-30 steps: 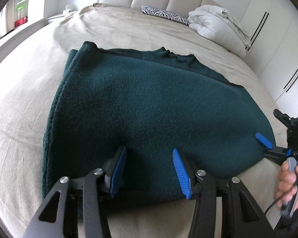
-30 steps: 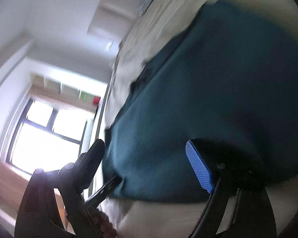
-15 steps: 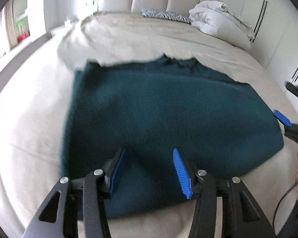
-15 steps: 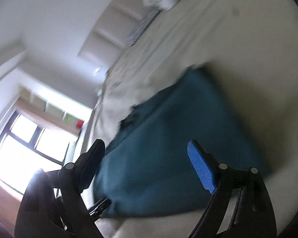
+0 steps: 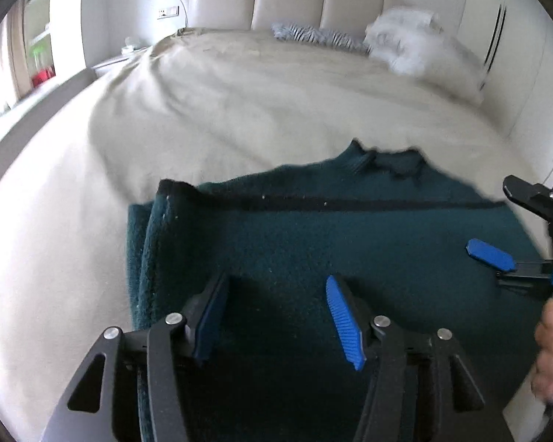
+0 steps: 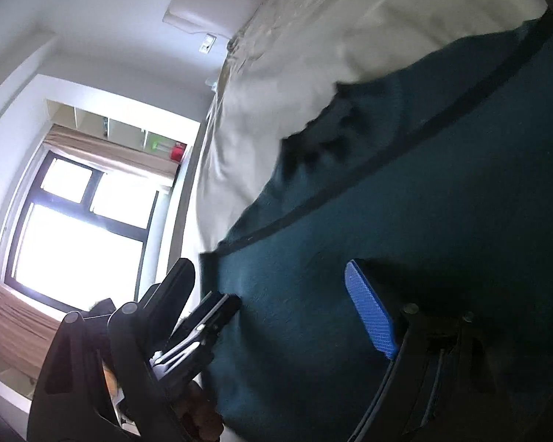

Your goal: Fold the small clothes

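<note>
The green sweater [image 5: 350, 250] lies folded on the bed [image 5: 239, 110]. The left tool [image 5: 276, 313], low in the frame, has just been opening and holds nothing. The right tool [image 6: 272, 294] is spread wide too.

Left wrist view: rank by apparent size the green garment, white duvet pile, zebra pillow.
1. Green garment, largest by far, though it lies closest to the camera.
2. White duvet pile, far off by the headboard.
3. Zebra pillow, smallest, beside the pile, so that comparison is fair.
</note>
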The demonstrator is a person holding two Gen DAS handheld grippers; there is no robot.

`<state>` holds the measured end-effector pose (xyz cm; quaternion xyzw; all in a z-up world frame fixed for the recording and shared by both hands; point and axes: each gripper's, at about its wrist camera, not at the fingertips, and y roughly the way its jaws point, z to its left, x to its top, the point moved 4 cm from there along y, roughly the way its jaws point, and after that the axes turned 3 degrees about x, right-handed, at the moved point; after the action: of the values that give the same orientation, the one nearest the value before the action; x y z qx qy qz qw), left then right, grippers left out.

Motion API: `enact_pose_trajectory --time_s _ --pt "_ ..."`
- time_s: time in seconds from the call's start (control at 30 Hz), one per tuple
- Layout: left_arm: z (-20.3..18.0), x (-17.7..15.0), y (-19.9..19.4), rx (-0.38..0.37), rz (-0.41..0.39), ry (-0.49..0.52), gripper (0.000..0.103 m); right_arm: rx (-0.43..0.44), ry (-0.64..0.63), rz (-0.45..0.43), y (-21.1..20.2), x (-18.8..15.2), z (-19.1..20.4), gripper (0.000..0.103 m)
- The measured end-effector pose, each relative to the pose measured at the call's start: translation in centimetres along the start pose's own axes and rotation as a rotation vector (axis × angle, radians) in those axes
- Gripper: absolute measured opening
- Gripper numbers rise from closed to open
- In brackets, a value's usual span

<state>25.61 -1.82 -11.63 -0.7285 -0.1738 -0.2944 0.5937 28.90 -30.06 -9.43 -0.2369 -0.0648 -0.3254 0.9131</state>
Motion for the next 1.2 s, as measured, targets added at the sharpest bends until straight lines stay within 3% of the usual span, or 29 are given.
enact_pose_trajectory --time_s 0.17,0.23,0.33,0.43,0.53,0.63,0.73,0.8,0.87,0.93,1.1,1.2 --pt "1.2 -0.4 -0.4 -0.096 -0.031 -0.034 0.058 0.035 0.063 -0.135 -6.1 2.6 -3.4 0.082" --pt "1.4 -0.4 -0.3 -0.116 -0.028 -0.055 0.058 -0.008 0.096 -0.198 -8.1 3.6 -5.2 0.081" --pt "1.2 -0.4 -0.3 -0.109 -0.032 -0.049 0.058 -0.040 0.163 -0.303 -12.2 4.0 -7.4 0.077" --pt "0.6 -0.7 -0.2 -0.082 -0.040 -0.028 0.058 -0.060 0.159 -0.337 -14.5 2.6 -6.4 0.079" --pt "0.3 -0.8 -0.1 -0.076 -0.039 -0.017 0.061 0.033 0.116 -0.277 -13.5 -0.4 -3.0 0.080" --pt "0.1 -0.8 -0.1 -0.060 -0.034 -0.006 0.061 0.101 0.071 -0.132 -9.8 -4.0 -0.6 0.080" --pt "0.0 -1.0 -0.1 -0.046 -0.034 0.003 0.061 0.062 0.053 0.012 -5.6 -7.1 -1.0 0.080" --pt "0.0 -1.1 -0.2 -0.044 -0.035 0.007 0.061 0.028 0.077 0.034 -4.9 -8.0 -2.5 0.075" --pt "0.0 -1.1 -0.2 -0.048 -0.036 0.005 0.061 0.056 0.110 0.001 -5.4 -7.6 -3.7 0.069" --pt "0.0 -1.1 -0.2 -0.056 -0.038 -0.002 0.061 0.049 0.132 -0.074 -9.0 -7.1 -5.0 0.069" --pt "0.4 -1.1 -0.8 -0.070 -0.024 -0.033 0.061 -0.060 0.252 -0.330 -19.0 -5.6 -9.2 0.072" --pt "0.2 -1.5 -1.9 -0.042 -0.018 -0.068 0.061 -0.108 0.303 -0.429 -23.4 -7.6 -9.7 0.075"
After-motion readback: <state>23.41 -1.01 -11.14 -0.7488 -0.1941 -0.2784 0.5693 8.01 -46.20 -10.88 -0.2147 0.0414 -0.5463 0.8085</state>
